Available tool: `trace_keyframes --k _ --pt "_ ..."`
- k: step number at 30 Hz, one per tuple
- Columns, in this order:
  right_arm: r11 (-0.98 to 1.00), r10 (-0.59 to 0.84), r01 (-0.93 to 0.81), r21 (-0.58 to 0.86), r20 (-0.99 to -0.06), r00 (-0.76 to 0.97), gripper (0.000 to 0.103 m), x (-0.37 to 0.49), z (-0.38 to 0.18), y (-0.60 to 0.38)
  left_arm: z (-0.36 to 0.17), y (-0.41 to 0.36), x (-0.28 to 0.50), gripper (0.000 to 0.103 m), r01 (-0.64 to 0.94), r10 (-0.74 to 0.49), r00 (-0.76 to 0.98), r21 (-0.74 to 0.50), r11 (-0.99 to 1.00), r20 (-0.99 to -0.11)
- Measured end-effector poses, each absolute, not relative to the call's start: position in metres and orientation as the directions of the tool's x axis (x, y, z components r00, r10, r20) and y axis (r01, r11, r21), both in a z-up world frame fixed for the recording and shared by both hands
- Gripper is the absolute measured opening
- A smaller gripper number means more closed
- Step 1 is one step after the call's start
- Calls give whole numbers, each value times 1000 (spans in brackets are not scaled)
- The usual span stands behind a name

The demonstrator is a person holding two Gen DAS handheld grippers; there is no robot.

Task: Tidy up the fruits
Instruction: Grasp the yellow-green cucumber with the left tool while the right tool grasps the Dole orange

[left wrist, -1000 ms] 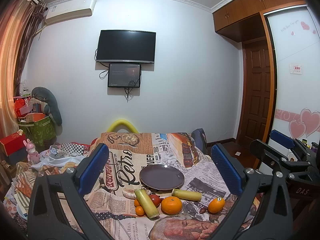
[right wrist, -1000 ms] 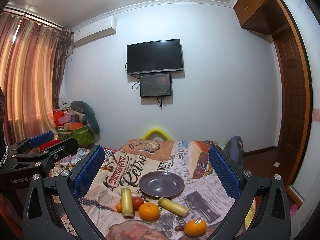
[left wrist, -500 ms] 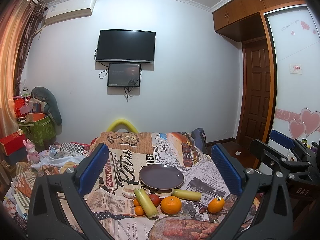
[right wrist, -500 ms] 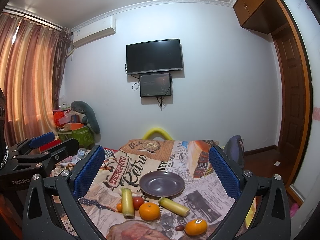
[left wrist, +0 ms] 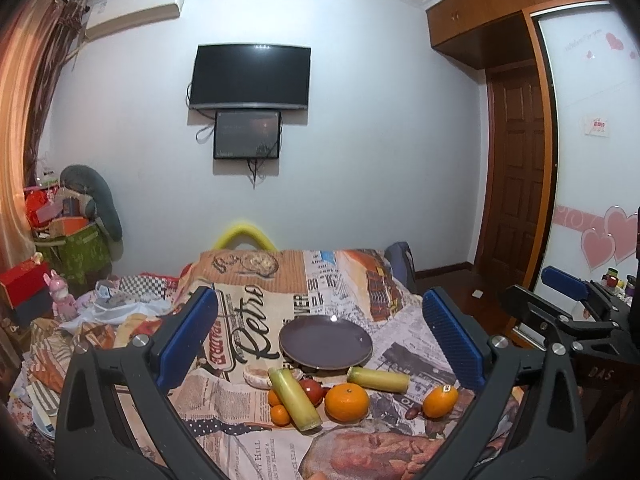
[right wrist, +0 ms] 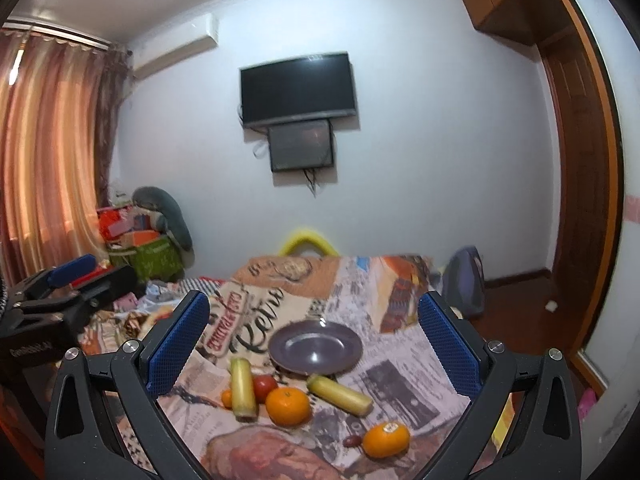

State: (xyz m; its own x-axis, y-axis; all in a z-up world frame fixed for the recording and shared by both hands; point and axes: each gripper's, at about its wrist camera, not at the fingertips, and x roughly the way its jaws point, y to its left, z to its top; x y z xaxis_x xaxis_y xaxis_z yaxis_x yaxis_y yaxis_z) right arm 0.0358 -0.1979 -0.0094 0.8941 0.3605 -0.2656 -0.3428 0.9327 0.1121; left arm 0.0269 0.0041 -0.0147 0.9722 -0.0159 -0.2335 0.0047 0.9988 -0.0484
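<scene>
Both grippers held spread above the fruit

The left gripper (left wrist: 320,344) and right gripper (right wrist: 314,344) gape wide, holding nothing. Ahead between their blue pads lies the empty round purple plate (left wrist: 325,342); nearer, on the newspaper-print tablecloth (left wrist: 248,396), sit a large orange mandarin (left wrist: 346,402), a red tomato (left wrist: 313,391) and two pale yellow-green stalk pieces (left wrist: 294,398).

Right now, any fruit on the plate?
No, the purple plate is bare; the oranges and other fruit lie on the tablecloth in front of it.

Right gripper (right wrist: 312,344) fingers spread wide, empty; purple plate (right wrist: 315,346) bare; fruit beside it.
</scene>
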Motion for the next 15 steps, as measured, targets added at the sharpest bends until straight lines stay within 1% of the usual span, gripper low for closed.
trace_keyframes --k 4,9,12,15 --pt "948 319 -299 110 -352 880 103 53 -31 -207 -29 13 45 103 3 -26 956 -79 997 -293" --pt "956 289 -277 93 -441 850 103 69 -54 -216 -53 26 73 103 -50 16 928 -80 996 -373" --pt "955 292 -280 101 -498 817 103 79 -71 -219 -71 32 91 98 -73 32 903 -80 994 -428" --pt "950 306 -287 120 -538 786 103 86 -81 -222 -90 39 108 90 -93 40 870 -85 992 -492"
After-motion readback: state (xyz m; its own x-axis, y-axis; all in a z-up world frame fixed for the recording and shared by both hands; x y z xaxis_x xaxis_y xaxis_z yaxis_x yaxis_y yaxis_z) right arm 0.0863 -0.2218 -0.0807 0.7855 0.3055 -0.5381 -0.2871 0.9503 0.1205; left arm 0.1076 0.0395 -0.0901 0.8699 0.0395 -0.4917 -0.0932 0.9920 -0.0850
